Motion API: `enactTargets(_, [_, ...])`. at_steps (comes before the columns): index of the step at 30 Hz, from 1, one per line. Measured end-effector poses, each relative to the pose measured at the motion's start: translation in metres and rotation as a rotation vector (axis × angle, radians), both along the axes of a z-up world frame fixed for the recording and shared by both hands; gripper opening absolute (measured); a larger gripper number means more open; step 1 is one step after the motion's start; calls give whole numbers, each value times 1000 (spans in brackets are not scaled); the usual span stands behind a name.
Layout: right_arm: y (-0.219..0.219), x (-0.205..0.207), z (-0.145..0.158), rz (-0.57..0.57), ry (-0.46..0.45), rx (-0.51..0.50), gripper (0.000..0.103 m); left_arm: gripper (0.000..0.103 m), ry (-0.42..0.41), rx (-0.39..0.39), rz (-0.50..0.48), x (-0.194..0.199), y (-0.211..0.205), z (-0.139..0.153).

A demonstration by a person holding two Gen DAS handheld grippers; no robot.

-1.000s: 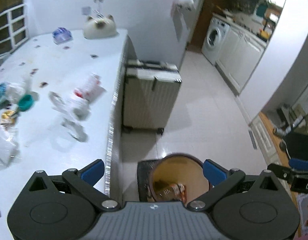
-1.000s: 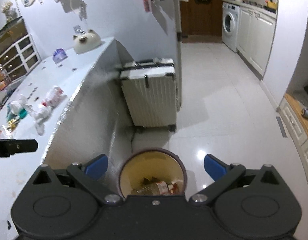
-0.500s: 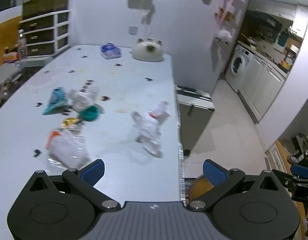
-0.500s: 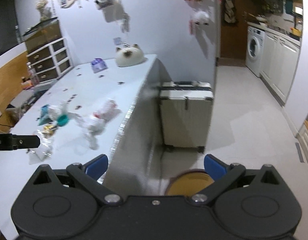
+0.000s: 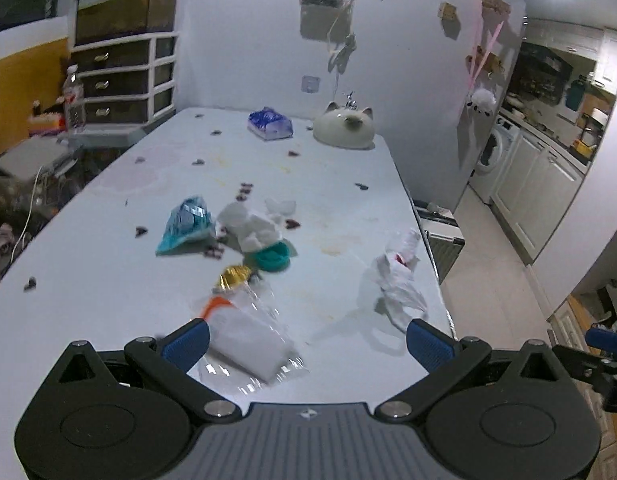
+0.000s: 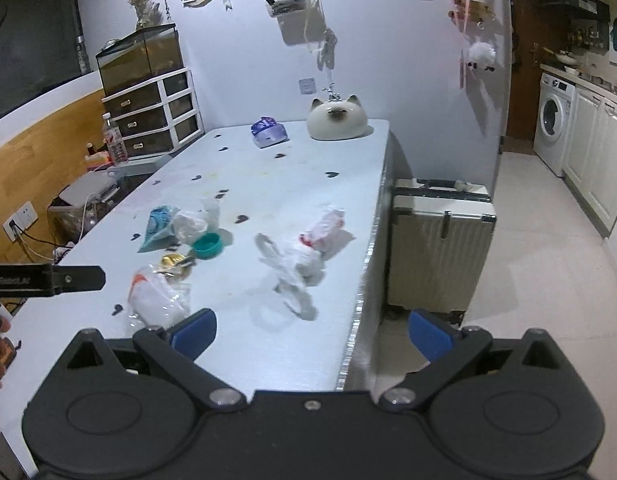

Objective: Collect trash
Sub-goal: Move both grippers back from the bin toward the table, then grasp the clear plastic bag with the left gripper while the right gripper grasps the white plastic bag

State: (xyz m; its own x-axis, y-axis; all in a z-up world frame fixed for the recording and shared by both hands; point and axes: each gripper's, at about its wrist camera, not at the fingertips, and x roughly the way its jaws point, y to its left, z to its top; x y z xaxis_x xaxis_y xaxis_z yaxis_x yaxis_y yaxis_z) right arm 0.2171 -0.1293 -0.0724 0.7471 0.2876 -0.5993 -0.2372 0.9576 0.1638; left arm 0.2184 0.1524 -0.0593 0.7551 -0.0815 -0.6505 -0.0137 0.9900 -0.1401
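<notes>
Left gripper [image 5: 306, 342] and right gripper [image 6: 311, 332]: blue-padded fingers spread wide and empty, now raised from the round brown bin on the floor, seen a second ago, to face the white table [image 5: 88, 280]. Nearest: clear crinkled plastic wrapper with an orange corner [image 5: 248, 334], just before the left fingers; beyond, crumpled white plastic bag [image 5: 394, 284] near the right edge, gold foil wrapper [image 5: 233, 275], teal round lid [image 5: 271, 258], blue snack packet [image 5: 186, 226]. Drop-off apparently done; next pickup pending, wrapper the likeliest target.
</notes>
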Motion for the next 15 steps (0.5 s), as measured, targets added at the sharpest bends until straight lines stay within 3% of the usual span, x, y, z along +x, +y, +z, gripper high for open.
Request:
enactTargets(6, [25,6,0,-5,11,-15,103,103,-9,13,-144,39,32,-10])
enactTargets(15, [41,20,-3,-25,24,-12,103,103,99,-128,-294,126,73,-58])
